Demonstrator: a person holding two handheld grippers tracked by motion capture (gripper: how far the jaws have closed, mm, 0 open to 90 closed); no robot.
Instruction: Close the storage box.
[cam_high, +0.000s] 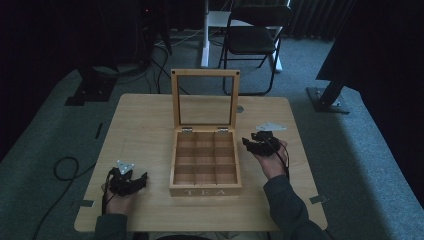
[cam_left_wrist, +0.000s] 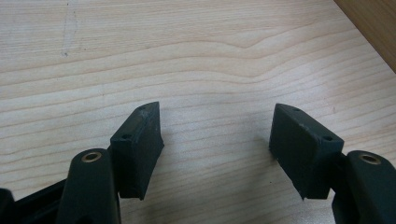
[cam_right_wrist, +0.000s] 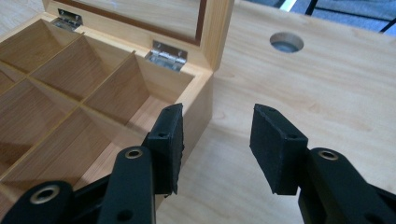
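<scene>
The high view is dim and slightly soft, its upper corners sinking into near black and only the table (cam_high: 150, 120) at centre catching weak light, while both gripper views are brighter and evenly lit, sharp on the wood grain, with soft shadows.

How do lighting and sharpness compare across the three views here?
High view: dim and underexposed, the room behind near black, the tea box and table murky but readable. Left gripper view: bright, even light, wood grain crisp, soft shadows under the jaws. Right gripper view: well lit, box compartments sharp, the hinge glinting, and the table hole slightly soft.
</scene>
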